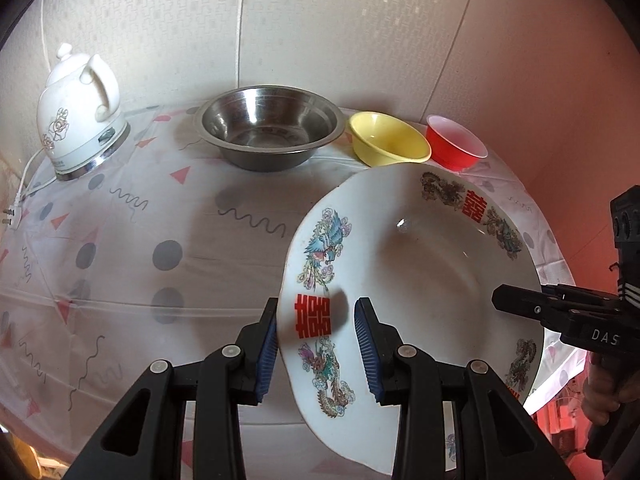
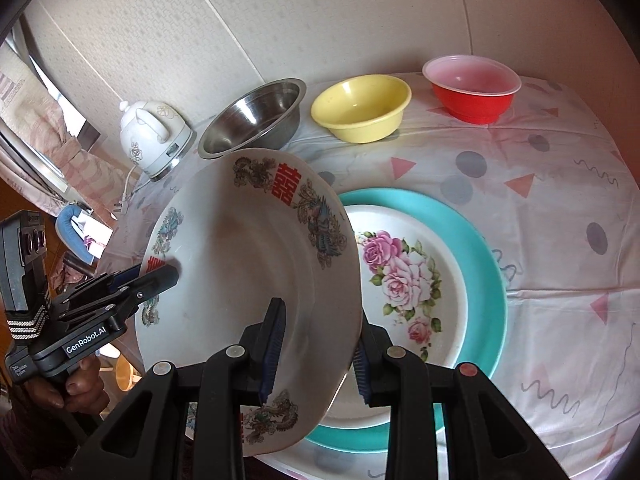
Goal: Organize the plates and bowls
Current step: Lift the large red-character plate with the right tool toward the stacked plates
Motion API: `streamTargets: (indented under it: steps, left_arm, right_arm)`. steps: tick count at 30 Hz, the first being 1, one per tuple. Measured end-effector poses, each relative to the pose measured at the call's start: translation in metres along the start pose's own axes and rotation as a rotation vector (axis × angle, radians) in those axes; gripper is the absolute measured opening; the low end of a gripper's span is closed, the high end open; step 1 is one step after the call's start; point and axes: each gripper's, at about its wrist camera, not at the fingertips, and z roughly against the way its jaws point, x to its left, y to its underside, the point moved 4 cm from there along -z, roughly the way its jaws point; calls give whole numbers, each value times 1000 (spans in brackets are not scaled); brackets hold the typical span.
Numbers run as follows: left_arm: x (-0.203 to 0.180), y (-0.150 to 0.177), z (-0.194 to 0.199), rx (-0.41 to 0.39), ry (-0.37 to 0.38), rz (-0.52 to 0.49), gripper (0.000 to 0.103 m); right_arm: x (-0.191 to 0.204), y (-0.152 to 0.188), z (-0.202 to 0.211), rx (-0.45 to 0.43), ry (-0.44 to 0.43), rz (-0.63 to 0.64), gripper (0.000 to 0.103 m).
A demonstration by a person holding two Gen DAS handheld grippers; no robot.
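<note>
At the far left stood a kettle (image 1: 78, 114), its cord trailing off the table's (image 1: 168, 216) left edge. To its right, along the wall, sat a row: steel bowl (image 1: 268, 134), yellow bowl (image 1: 388, 140), red bowl (image 1: 456, 144), each apart from the next.

In front of them the dragon plate (image 1: 404, 280) was off the table, tilted and carried between both grippers. The left gripper (image 1: 316, 348) straddled its near-left rim, one pad under the edge and one over the face; whether the pads actually pressed could not be told for sure, though the plate hung there as if pinched. The right gripper (image 2: 316, 348) likewise had the opposite rim between its partly closed fingers. To the right, in the right wrist view, a rose plate (image 2: 404, 276) lay nested in a teal plate (image 2: 480, 256) on the cloth.

The step in hand looked like stacking: bringing the dragon plate to the plate pile. The next move would call for levelling it, centring it above the rose plate, lowering it, then opening both grippers together.

Room was fair: the cloth right of the pile was bare, and the bowls stood well behind. The table's front edge lay close under the pile, so the plate should not be set down short.
</note>
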Motion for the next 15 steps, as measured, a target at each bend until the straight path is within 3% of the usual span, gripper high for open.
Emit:
streamTargets:
  steps: [15]
  left_arm:
    - [-49,-17,-40,41,26,-87,37]
  right_arm:
    - [-55,0,10,-37,89,-123,31]
